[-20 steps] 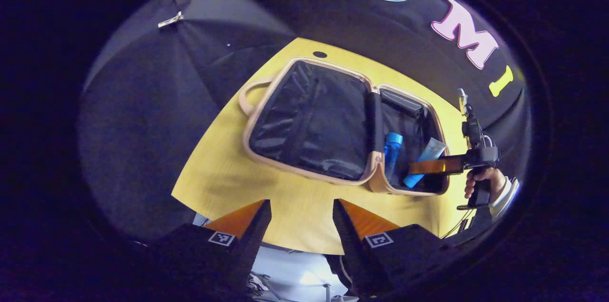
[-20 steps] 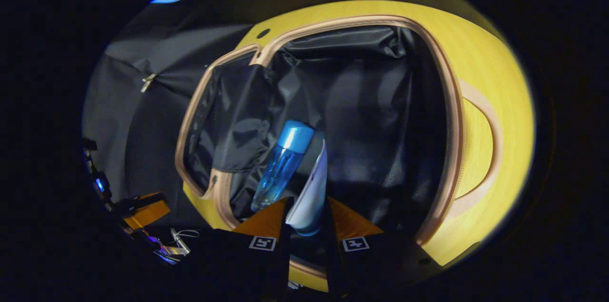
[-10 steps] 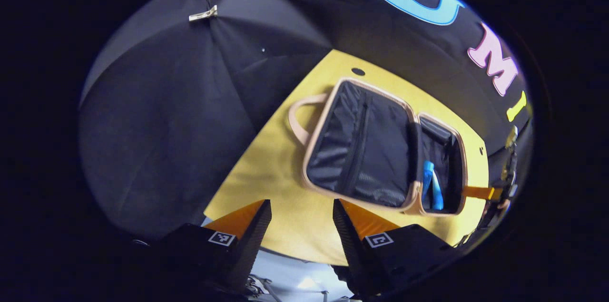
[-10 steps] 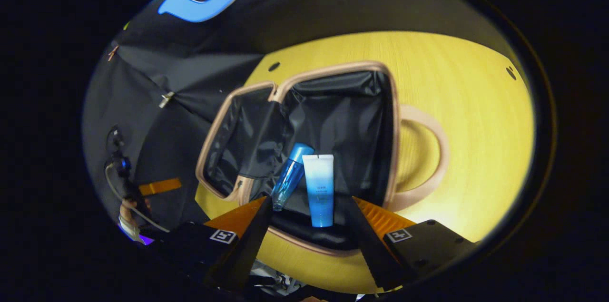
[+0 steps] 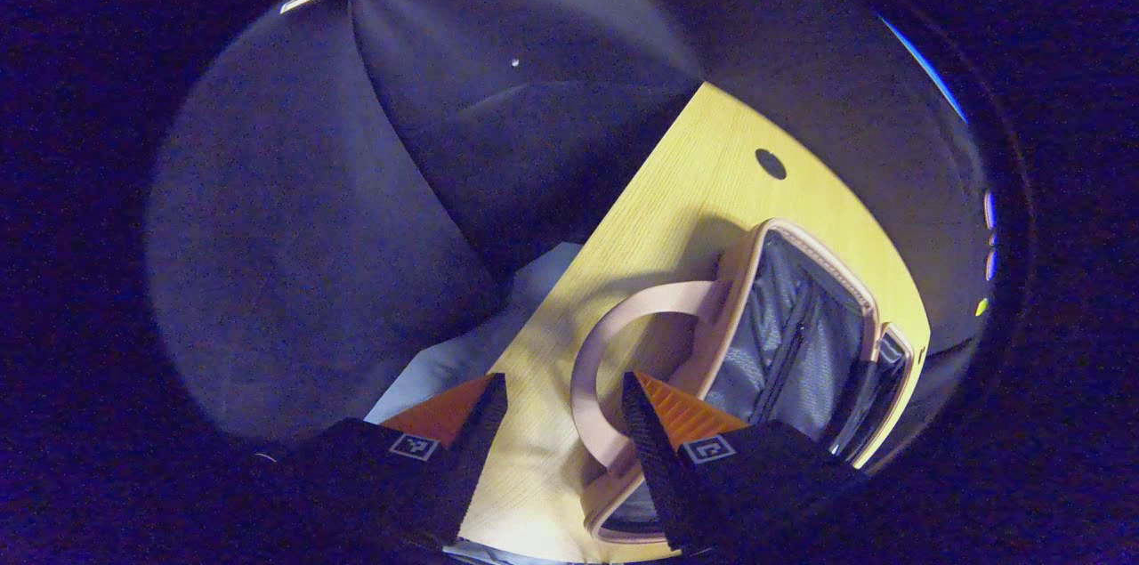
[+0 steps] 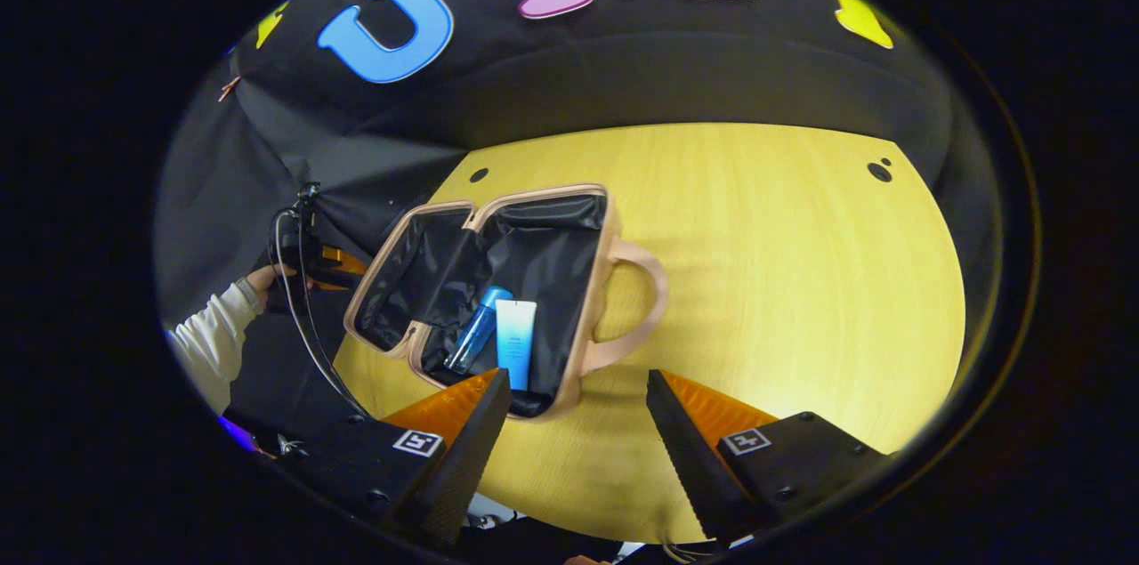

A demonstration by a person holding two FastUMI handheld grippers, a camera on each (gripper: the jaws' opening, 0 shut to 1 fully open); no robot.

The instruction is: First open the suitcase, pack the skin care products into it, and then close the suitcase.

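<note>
Left gripper [image 5: 562, 423]: fingers spread and empty, the right-hand one lying over the near handle of the suitcase [image 5: 783, 351], with no contact discernible. Beyond the fingers, that handle [image 5: 614, 369] lies flat on the desk [image 5: 703, 165], and past it the black lining of the suitcase's left half is exposed.

Right gripper [image 6: 578, 423]: fingers likewise spread and empty, held above the desk [image 6: 801, 280] just in front of the suitcase [image 6: 498, 289]. The suitcase lies fully opened, both halves flat on the desk. In its right half, beside the second handle [image 6: 636, 298], rest a blue bottle [image 6: 478, 329] and a pale blue tube [image 6: 516, 343], side by side and touching or nearly so. Left of the suitcase, the other gripper [image 6: 311, 267] appears, carried by a hand [image 6: 258, 280] in a white sleeve.

Progress, as judged: opening is complete, and both visible skin care products are already inside; none remains on the desk around the suitcase. Only closing appears left, probably by lifting the left half over the right.
</note>
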